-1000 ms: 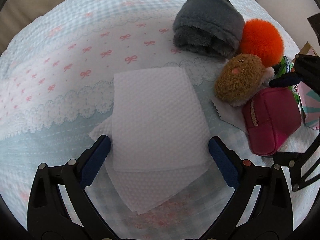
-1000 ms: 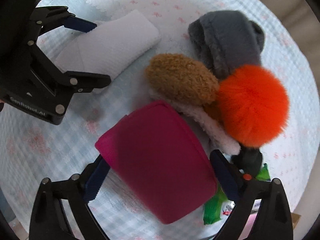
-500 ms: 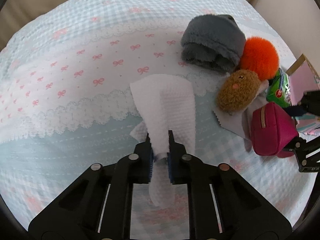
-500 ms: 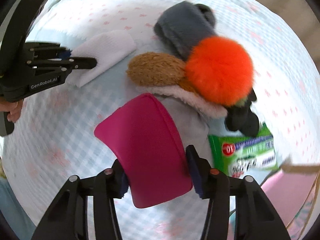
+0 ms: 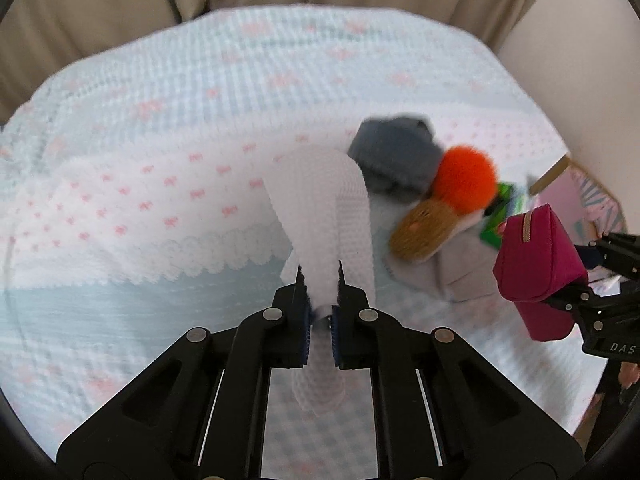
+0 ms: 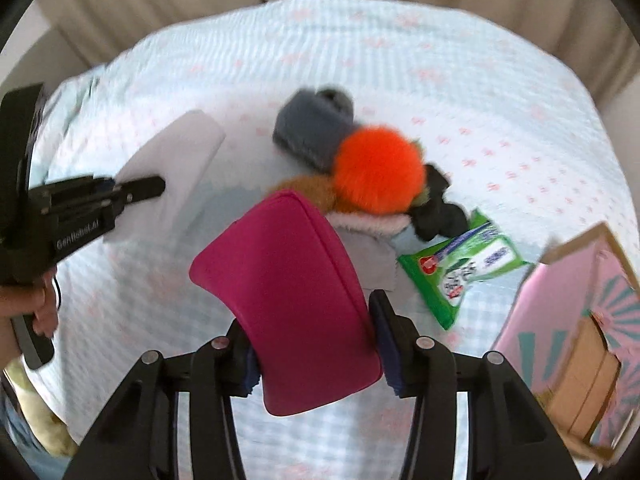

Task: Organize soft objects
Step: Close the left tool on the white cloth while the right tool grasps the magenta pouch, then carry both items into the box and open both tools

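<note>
My left gripper [image 5: 319, 280] is shut on a white textured cloth [image 5: 326, 208] and holds it up off the bed; it also shows in the right wrist view [image 6: 176, 168]. My right gripper [image 6: 314, 344] is shut on a magenta zip pouch [image 6: 296, 304], lifted above the bed; the pouch shows at the right of the left wrist view [image 5: 538, 272]. On the bed lie a grey fleece piece [image 5: 394, 152], an orange pompom [image 5: 466, 178] and a brown plush toy [image 5: 424, 230].
A green wipes pack [image 6: 460, 268] and a black soft item [image 6: 440, 208] lie right of the pile. A pink cardboard box [image 6: 568, 340] stands open at the right. The bedspread [image 5: 160, 184] is pale blue with pink bows. Beige curtains hang behind.
Both grippers closed from open, the left on the white cloth and the right on the magenta pouch, then lifted them up and back from the bed.
</note>
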A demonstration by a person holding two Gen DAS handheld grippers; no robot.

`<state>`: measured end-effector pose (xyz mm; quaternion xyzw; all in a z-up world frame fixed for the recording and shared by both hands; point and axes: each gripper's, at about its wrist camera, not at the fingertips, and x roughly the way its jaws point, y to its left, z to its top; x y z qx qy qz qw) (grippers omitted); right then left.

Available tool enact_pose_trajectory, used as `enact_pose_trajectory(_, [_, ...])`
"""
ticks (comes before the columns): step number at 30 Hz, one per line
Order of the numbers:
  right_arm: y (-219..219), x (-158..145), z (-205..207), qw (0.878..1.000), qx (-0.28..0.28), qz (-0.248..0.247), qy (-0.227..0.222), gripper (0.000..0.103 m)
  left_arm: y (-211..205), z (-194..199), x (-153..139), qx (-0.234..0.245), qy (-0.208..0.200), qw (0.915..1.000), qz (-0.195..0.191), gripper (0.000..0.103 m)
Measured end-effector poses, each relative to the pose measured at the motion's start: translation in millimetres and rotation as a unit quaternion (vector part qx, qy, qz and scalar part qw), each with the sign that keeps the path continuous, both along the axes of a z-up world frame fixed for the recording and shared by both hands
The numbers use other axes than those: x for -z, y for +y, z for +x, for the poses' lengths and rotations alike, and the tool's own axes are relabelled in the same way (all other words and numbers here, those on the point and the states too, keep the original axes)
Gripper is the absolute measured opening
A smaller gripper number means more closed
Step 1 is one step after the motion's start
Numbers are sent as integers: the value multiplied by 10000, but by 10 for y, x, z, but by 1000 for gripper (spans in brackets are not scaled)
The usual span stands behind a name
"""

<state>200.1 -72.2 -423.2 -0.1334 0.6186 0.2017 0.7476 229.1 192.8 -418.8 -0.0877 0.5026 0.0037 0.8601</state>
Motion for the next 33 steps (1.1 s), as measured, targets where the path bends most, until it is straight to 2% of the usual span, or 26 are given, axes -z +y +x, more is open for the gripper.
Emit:
enact_pose_trajectory(3, [-31,-263,-53,9992,334,114,-168,44,-39,-61,-361,7,-201,9998,-34,6])
enact_pose_trajectory(6, [-86,-658,-102,9968,657,227,-383,44,-95,-126,-749,27,-420,9991,-81,6])
enact_pose_trajectory(8, [12,-741,-172,9946,874,291,-479,44,-170,-157,-1019,69,-560,9984,-100,6])
enact_pose_trajectory(9, [-43,-881,-189,9928,1013,329,-542,44,-212,-159,-1128,92,-608,9981,-107,6])
enact_pose_trajectory(13, [-225,-1313,-254,9846,1529,511,-681,44,-511,-194,-1645,284,-852,9959,-134,6])
enact_pose_trajectory(18, [-594,-1746,-270,9741,1981,578,-927,44,-1058,-156,-2077,532,-1057,9928,-174,6])
enact_pose_trajectory(21, [-956,-1926,-275,9700,2147,539,-1004,44,-1420,-125,-2172,601,-1059,9923,-240,6])
enact_pose_trajectory(25, [-1524,-2019,-278,9672,2272,552,-993,44,-2049,-45,-2188,631,-947,9931,-301,6])
enact_pose_trajectory(31, [-2438,-2012,-285,9652,2459,434,-776,44,-3143,123,-1935,816,-527,9939,-532,6])
enact_pose_trajectory(33, [-2708,-1912,-265,9661,2466,333,-683,44,-3421,171,-1802,885,-356,9937,-586,6])
